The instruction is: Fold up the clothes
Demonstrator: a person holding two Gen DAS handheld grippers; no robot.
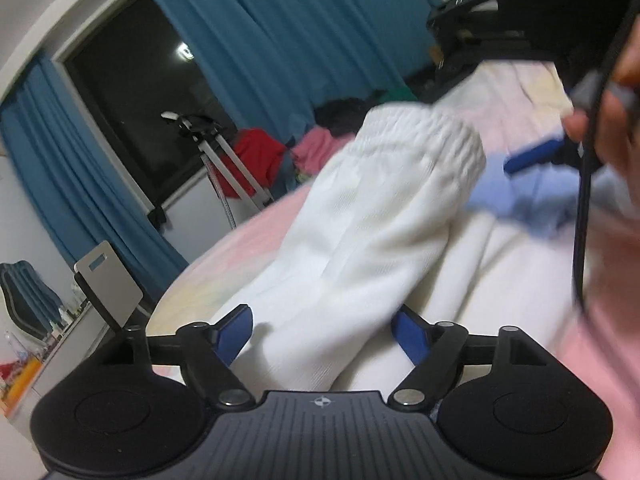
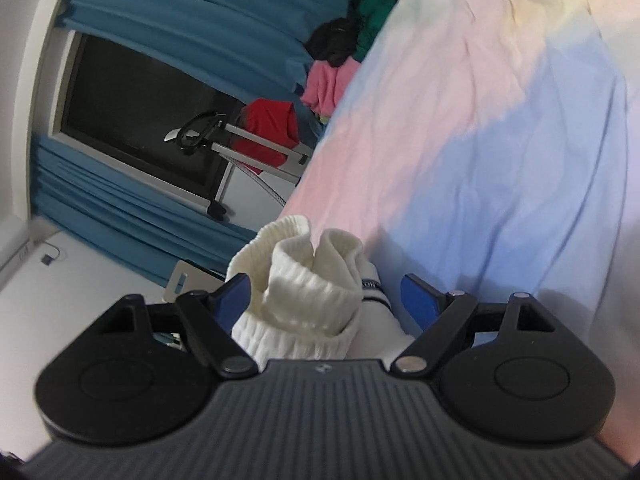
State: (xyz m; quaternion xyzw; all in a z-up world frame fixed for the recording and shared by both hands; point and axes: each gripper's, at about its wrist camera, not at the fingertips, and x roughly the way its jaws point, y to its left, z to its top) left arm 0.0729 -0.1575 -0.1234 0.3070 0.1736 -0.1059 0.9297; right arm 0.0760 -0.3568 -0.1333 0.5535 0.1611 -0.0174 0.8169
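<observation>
A white ribbed sock [image 1: 372, 216] lies on the pastel bedsheet [image 1: 208, 256], its cuff pointing away. My left gripper [image 1: 324, 334] is open, its blue fingers [image 1: 236, 334] on either side of the sock's near end. In the right wrist view the sock's cuffs [image 2: 308, 280] sit bunched between the spread blue fingers [image 2: 418, 304] of my right gripper [image 2: 326, 298], which is open. The right gripper also shows at the top right of the left wrist view [image 1: 532, 156], blurred, beside the sock's cuff.
A pile of red, pink, green and dark clothes [image 1: 280, 152] lies at the bed's far edge. A metal stand [image 1: 224, 160] is by the dark window [image 1: 132, 92] with blue curtains [image 1: 280, 28]. A desk with a grey plate [image 1: 108, 284] is at left.
</observation>
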